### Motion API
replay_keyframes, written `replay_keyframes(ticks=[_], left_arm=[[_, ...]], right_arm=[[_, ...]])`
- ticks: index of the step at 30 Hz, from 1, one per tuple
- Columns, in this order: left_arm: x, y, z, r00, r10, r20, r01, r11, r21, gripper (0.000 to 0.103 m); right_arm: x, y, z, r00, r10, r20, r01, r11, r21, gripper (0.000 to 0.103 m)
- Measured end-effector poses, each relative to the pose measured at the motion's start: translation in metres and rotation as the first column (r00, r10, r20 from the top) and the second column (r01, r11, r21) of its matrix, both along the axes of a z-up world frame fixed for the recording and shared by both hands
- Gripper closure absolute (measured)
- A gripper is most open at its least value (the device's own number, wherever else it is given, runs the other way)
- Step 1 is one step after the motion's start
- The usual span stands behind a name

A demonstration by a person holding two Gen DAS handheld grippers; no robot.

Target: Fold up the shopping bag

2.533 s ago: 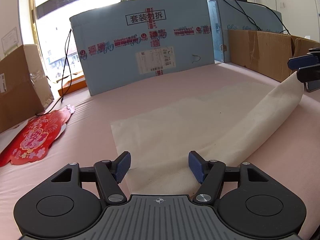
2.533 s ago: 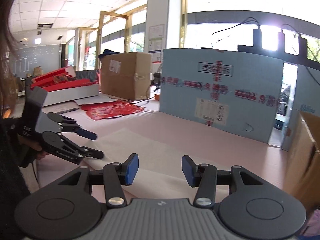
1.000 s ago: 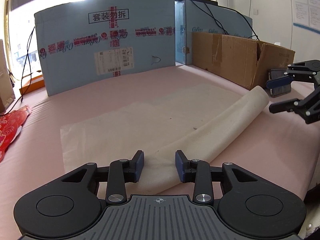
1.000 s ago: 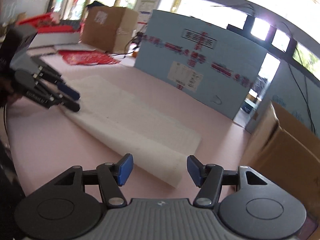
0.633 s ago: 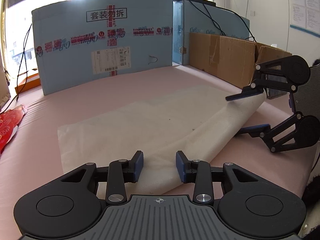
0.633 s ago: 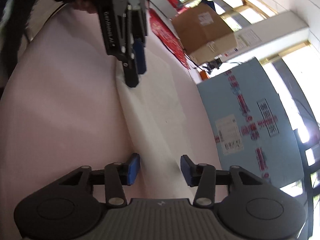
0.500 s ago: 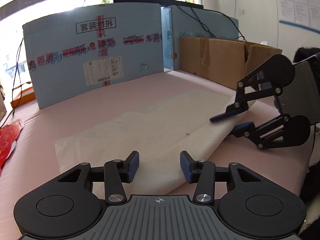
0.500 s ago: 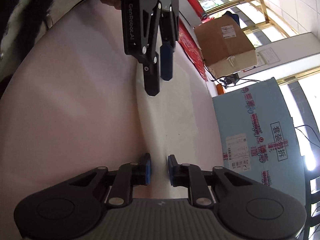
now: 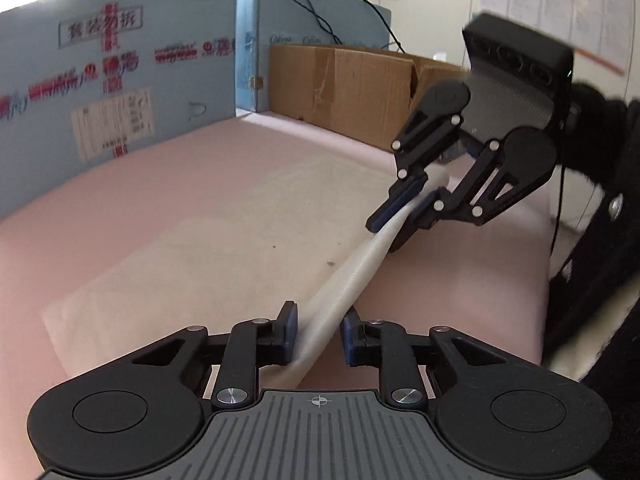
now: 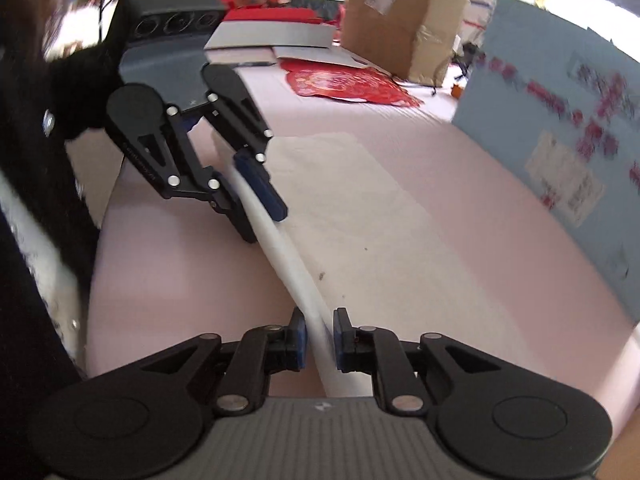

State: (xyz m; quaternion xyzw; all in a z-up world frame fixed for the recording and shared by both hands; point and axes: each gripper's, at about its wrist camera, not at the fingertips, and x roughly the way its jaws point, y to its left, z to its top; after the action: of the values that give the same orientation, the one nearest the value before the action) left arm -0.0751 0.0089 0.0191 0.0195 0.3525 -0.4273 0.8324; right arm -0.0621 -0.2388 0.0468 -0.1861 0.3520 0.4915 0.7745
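Observation:
A cream cloth shopping bag lies flat on the pink table, its near edge folded into a ridge lifted off the surface. My left gripper is shut on one end of that ridge. My right gripper is shut on the other end, and it shows across from the left in the left wrist view. The ridge of the bag runs taut between the two grippers. The left gripper also shows in the right wrist view. The rest of the bag lies spread toward the far side.
A blue foam board stands at the table's far side, with a brown cardboard box to its right. A red paper decoration and another cardboard box lie beyond the bag's left end. The table's near edge is close to both grippers.
Both grippers have closed on the folded edge of the bag and lifted it, so the edge is now pulled taut between them. The right gripper came in from the right end.

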Motion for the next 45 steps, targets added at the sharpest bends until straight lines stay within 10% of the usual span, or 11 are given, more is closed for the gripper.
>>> replay_keyframes(ticks=[6,14,21,27,32,35,41,45], left_arm=[[0.016,0.027,-0.012,0.985,0.083,-0.151,-0.104,0.985,-0.135,0.086],[0.018,0.042,-0.015,0.965,0.179,-0.192,-0.212,0.963,-0.165,0.083],[0.003,0.037,0.004,0.944,0.329,-0.019,-0.33,0.944,-0.023,0.07],[-0.011,0.024,0.002,0.862,0.461,0.208,-0.496,0.852,0.168,0.034],[-0.016,0.016,0.003,0.821,0.466,0.329,-0.55,0.799,0.243,0.023],[-0.022,0.003,0.009,0.792,0.422,0.441,-0.566,0.777,0.275,0.023],[-0.039,-0.032,0.03,0.76,0.298,0.578,-0.472,0.864,0.175,0.021],[-0.021,-0.052,0.02,0.849,0.235,0.473,-0.368,0.906,0.209,0.044]], right_arm=[[0.042,-0.069,-0.01,0.91,-0.226,-0.348,0.304,0.934,0.187,0.074],[0.041,-0.115,-0.02,0.787,-0.408,-0.463,0.541,0.817,0.2,0.081],[0.024,-0.107,-0.026,0.741,-0.551,-0.385,0.64,0.753,0.153,0.084],[0.01,-0.075,-0.019,0.759,-0.629,-0.169,0.645,0.762,0.061,0.08],[-0.009,-0.053,-0.021,0.746,-0.662,0.071,0.665,0.746,-0.034,0.047],[-0.016,-0.047,-0.024,0.729,-0.672,0.128,0.68,0.732,-0.035,0.047],[-0.02,-0.045,-0.027,0.729,-0.669,0.148,0.679,0.734,-0.024,0.046],[-0.017,-0.055,-0.028,0.713,-0.693,0.102,0.697,0.717,0.002,0.041]])
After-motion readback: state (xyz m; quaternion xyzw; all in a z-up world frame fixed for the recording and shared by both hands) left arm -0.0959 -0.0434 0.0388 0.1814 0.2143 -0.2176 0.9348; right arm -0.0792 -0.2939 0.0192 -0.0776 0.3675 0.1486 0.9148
